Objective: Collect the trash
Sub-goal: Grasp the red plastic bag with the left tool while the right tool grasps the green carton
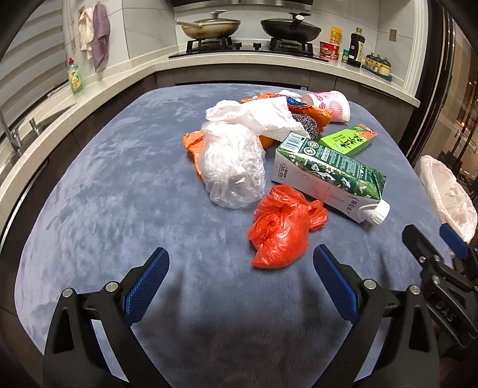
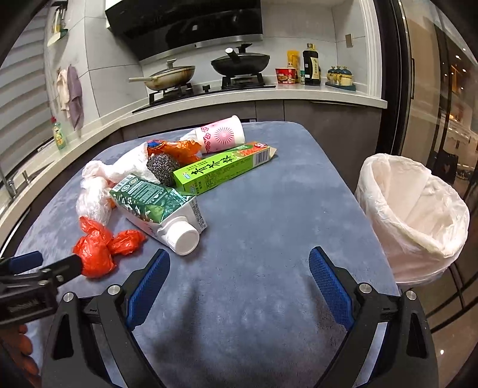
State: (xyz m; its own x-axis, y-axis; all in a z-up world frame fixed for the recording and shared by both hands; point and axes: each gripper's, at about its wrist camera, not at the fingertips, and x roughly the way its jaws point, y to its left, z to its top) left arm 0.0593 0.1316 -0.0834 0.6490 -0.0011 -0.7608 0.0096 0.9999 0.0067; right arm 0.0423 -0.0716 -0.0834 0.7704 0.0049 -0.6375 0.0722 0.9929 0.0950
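A pile of trash lies on the blue-grey cloth table (image 1: 104, 194): a red plastic bag (image 1: 280, 229) nearest my left gripper, a clear plastic bag (image 1: 233, 164), a green-and-white carton (image 1: 328, 170) with a white cap, a green tea box (image 1: 348, 138), a steel scourer (image 1: 307, 122), a pink paper cup (image 1: 331, 104) and white and orange bags behind. My left gripper (image 1: 240, 262) is open, just short of the red bag. My right gripper (image 2: 239, 265) is open over bare cloth, right of the carton (image 2: 155, 206) and red bag (image 2: 98, 247). A white-lined bin (image 2: 418, 215) stands right of the table.
A kitchen counter (image 1: 239, 58) runs behind and along the left, with a stove, two pans (image 1: 209, 27), bottles and a sink tap (image 1: 12, 134). The right gripper shows at the right edge of the left wrist view (image 1: 436, 244). A glass door is at the far right.
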